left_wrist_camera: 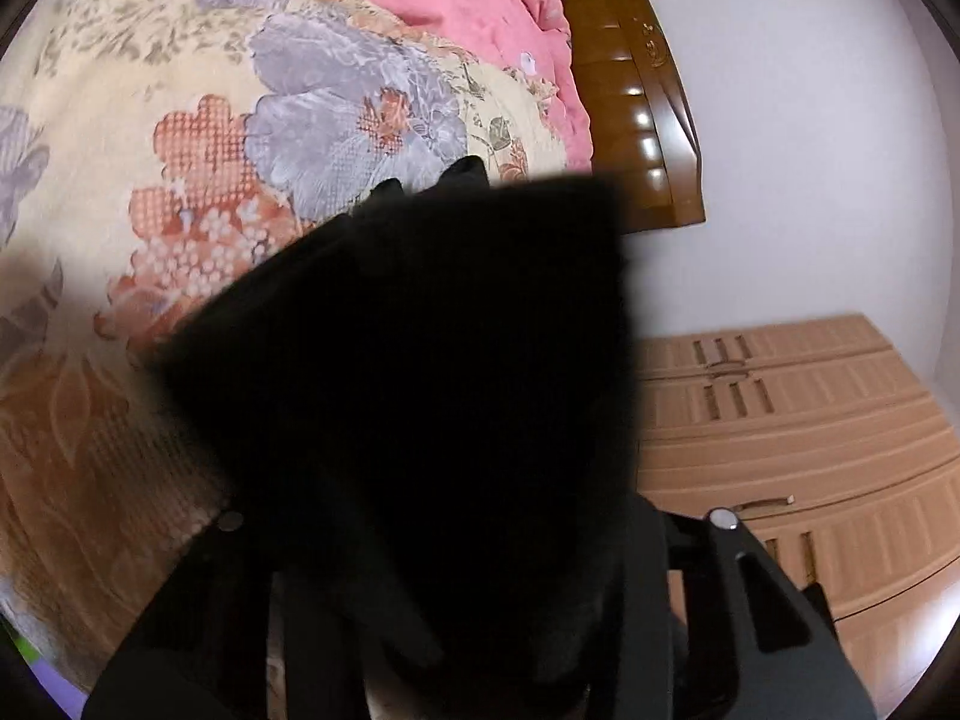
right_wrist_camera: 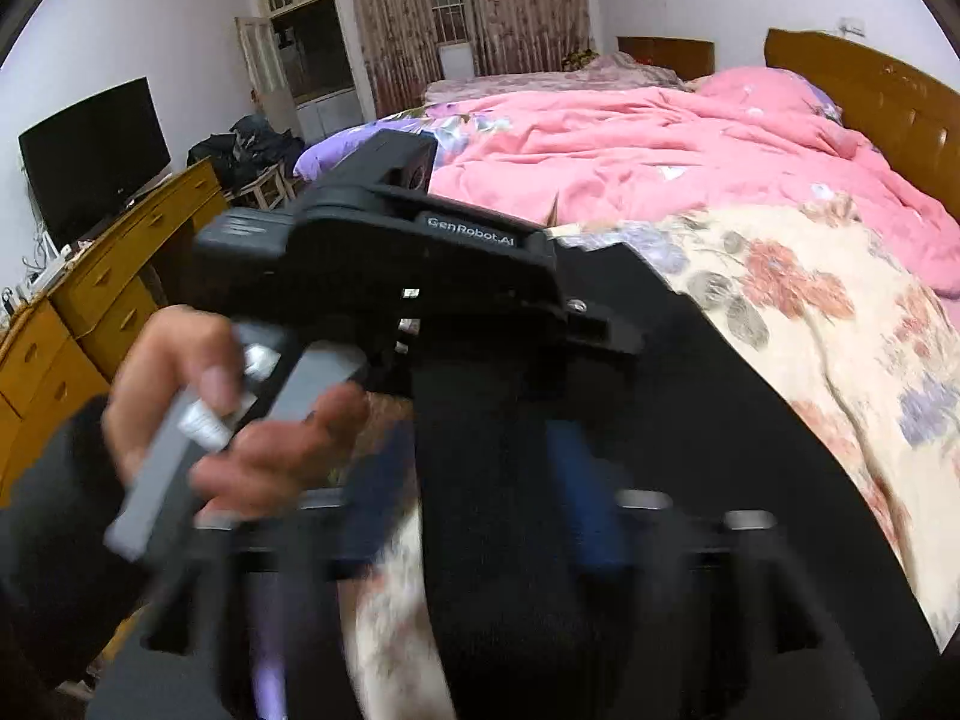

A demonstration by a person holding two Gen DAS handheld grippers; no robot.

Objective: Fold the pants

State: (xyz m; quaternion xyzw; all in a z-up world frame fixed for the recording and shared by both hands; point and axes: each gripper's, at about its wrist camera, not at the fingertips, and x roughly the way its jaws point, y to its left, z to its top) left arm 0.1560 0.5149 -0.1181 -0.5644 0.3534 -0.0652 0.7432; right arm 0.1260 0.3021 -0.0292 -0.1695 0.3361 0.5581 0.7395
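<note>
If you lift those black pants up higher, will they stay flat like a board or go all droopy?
Probably droopy. The black pants already hang in a soft sheet in front of the left gripper. They look light, since the cloth is thin. In the right wrist view they curve over the flowery blanket, so they would likely bend wherever unsupported.

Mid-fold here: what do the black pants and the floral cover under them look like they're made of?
Black pants: matte, soft-looking cloth, no sheen or weave visible; probably cotton or a knit, but too dark to tell. Floral cover: printed woven fabric, apparently quilted, judging by the puffy surface and textured flower patches.
</note>
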